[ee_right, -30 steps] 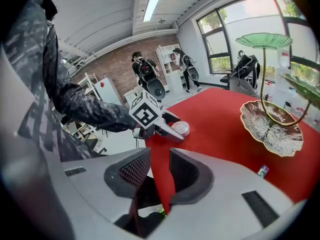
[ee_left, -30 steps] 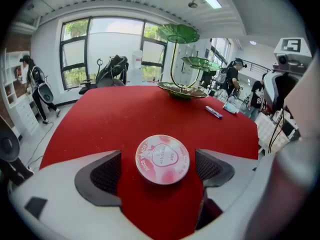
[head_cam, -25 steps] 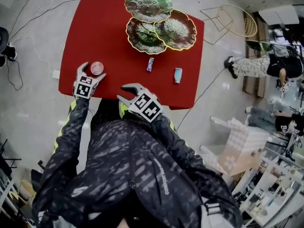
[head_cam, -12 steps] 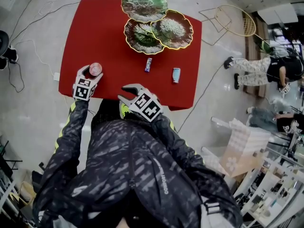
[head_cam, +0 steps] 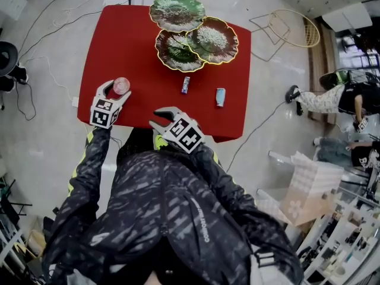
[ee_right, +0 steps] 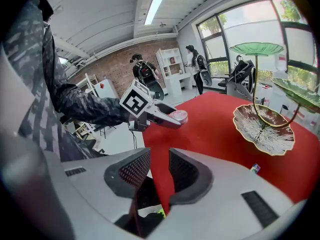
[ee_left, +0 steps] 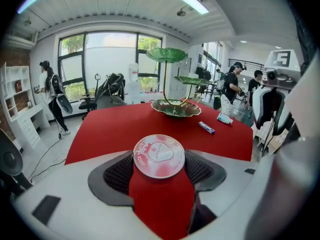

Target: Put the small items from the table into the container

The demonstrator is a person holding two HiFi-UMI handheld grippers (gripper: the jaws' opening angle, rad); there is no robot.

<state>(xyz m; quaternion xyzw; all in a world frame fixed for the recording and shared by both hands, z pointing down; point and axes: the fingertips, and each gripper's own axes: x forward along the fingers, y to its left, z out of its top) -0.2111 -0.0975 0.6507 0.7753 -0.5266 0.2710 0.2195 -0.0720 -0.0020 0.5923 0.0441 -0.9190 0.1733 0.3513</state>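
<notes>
A small round tin with a pink lid (head_cam: 121, 85) sits between the pads of my left gripper (head_cam: 119, 89), which is shut on it and holds it just above the left front of the red table (head_cam: 113, 40). The left gripper view shows the tin (ee_left: 159, 155) clamped from both sides. My right gripper (head_cam: 161, 116) hovers at the table's front edge, jaws a little apart and empty (ee_right: 160, 171). At the far side stands a tiered stand of leaf-shaped dishes (head_cam: 212, 40). A purple wrapped bar (head_cam: 186, 85) and a pale blue packet (head_cam: 221, 97) lie on the table.
A wire chair (head_cam: 294, 28) stands on the floor right of the table. Cables (head_cam: 35, 64) trail over the floor at the left. People (head_cam: 338, 97) and a cardboard box (head_cam: 303, 189) are at the right.
My left gripper closed on the pink-lidded tin and lifted it off the table. The right gripper has stayed where it was.
</notes>
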